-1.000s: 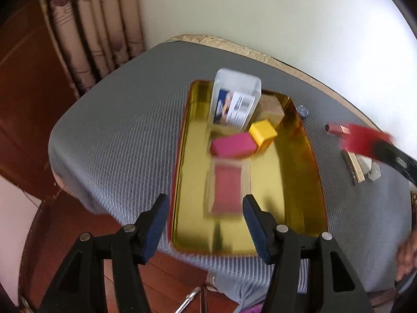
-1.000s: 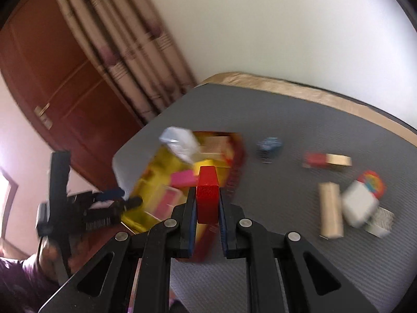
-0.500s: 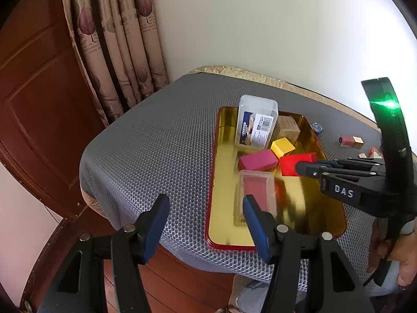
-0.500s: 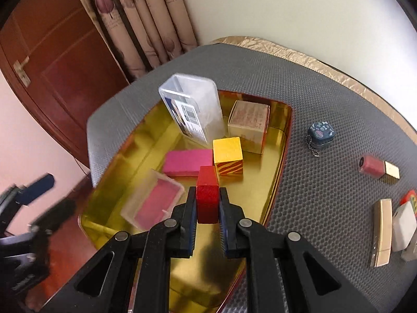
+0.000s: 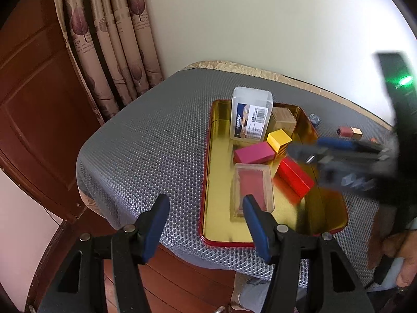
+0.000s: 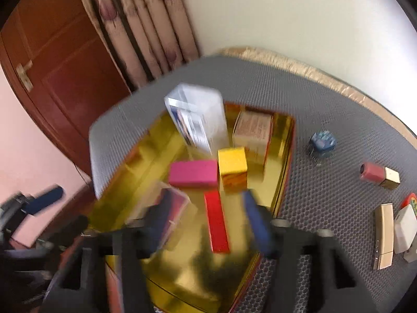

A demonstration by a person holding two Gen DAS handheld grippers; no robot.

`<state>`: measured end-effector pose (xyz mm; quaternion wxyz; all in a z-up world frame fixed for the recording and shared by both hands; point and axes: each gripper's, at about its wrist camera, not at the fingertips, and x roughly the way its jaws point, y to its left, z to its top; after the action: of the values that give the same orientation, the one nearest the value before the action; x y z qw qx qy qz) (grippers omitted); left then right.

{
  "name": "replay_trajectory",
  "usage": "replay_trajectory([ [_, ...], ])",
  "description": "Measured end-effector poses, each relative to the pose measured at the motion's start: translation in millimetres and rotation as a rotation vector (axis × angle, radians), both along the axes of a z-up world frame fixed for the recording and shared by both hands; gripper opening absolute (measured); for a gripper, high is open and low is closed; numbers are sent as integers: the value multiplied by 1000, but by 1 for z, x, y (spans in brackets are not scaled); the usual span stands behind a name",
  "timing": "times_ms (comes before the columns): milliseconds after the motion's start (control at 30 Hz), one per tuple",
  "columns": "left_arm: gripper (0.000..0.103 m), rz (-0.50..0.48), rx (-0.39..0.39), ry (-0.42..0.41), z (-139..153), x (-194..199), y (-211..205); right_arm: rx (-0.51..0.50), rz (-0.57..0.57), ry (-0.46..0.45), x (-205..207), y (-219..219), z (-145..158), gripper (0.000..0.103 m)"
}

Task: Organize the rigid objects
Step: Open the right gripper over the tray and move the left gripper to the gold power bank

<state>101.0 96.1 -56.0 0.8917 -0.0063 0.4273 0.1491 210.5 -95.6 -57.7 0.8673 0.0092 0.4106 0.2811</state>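
A gold tray (image 5: 219, 182) with a red rim sits on the grey mat. In it lie a red block (image 5: 295, 177), a pink block (image 5: 254, 152), a yellow block (image 5: 278, 139), a clear case with a red insert (image 5: 252, 186), a clear labelled box (image 5: 250, 117) and a tan box (image 5: 282, 117). My right gripper (image 6: 208, 224) is open just above the red block (image 6: 216, 221), blurred by motion; it also shows in the left wrist view (image 5: 307, 154). My left gripper (image 5: 206, 211) is open and empty at the tray's near end.
On the mat right of the tray (image 6: 284, 172) lie a blue keychain piece (image 6: 322, 143), a pink and gold lipstick (image 6: 379, 174), a gold bar (image 6: 383, 237) and white pieces (image 6: 404, 227). A curtain and a wooden door stand behind the table's left edge.
My right gripper has opened and let go of the red block, which now lies flat in the tray. The gripper is pulling back. My left gripper has drawn slightly back from the tray.
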Motion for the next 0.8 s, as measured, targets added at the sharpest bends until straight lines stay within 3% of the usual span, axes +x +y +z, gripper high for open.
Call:
replay_trajectory([
  [133, 60, -15, 11, 7, -1, 0, -3, 47, -101, -68, -17, -42, 19, 65],
  [267, 60, -72, 18, -11, 5, -1, -15, -15, -286, -77, -44, -122, 6, 71],
  [367, 60, -154, -6, -10, 10, -1, -29, -176, -433, -34, -64, -189, -22, 71],
  [533, 60, -355, -148, 37, 23, 14, -67, -431, -577, 14, -97, -273, -61, 71],
  [633, 61, -455, -286, 106, 27, 40, -100, -420, -628, -8, -109, -303, -62, 86],
  [700, 61, -498, -362, 153, 24, 62, -125, -366, -650, -5, -112, -314, -62, 86],
  [800, 61, -558, -372, 211, 13, 94, -169, -289, -662, -2, -115, -325, -61, 86],
])
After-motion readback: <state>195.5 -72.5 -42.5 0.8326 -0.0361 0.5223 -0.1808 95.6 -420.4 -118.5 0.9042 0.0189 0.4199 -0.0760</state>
